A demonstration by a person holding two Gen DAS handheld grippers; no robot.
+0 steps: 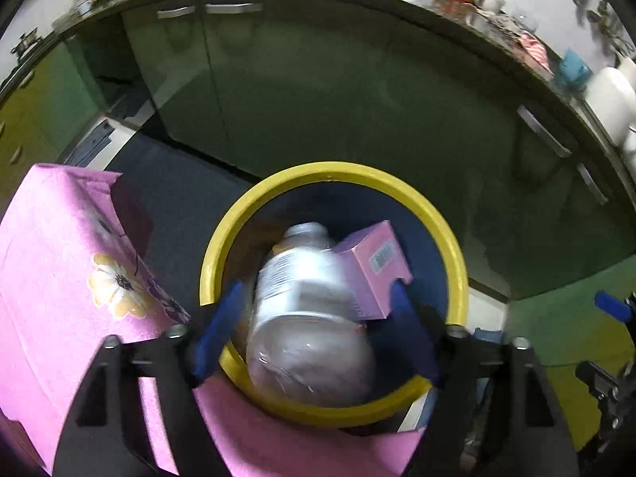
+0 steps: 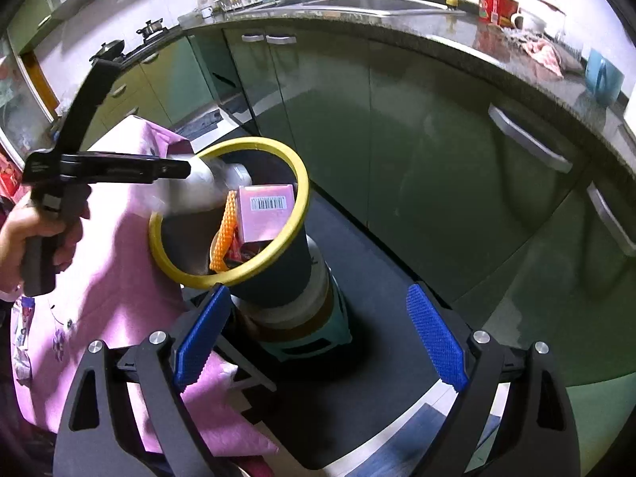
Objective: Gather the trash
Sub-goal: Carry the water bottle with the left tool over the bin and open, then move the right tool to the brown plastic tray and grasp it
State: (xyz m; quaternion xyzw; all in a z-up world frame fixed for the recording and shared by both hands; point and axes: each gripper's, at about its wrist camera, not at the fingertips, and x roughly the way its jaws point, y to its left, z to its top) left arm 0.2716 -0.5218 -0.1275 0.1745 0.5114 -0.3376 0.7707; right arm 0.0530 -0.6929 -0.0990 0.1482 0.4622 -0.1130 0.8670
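Observation:
A dark bin with a yellow rim [image 1: 457, 254] stands beside a table with a pink cloth [image 1: 51, 246]. My left gripper [image 1: 318, 310] holds its blue fingers wide over the bin mouth, around a clear plastic bottle [image 1: 306, 310] that is blurred and tilted neck-down into the bin; I cannot tell if the pads touch it. A pink box [image 1: 377, 266] leans in the bin beside it. In the right wrist view the bin [image 2: 294, 183] holds the pink box [image 2: 264, 214], an orange mesh piece [image 2: 224, 230] and the bottle [image 2: 202, 187]. My right gripper [image 2: 318, 338] is open and empty, low in front of the bin.
Green cabinets [image 2: 417, 151] run behind the bin under a counter with a sink [image 2: 373, 0], a red tub [image 2: 495, 8] and a blue mug [image 2: 602, 75]. The bin stands on a teal stool [image 2: 338, 318] on dark floor [image 2: 381, 349].

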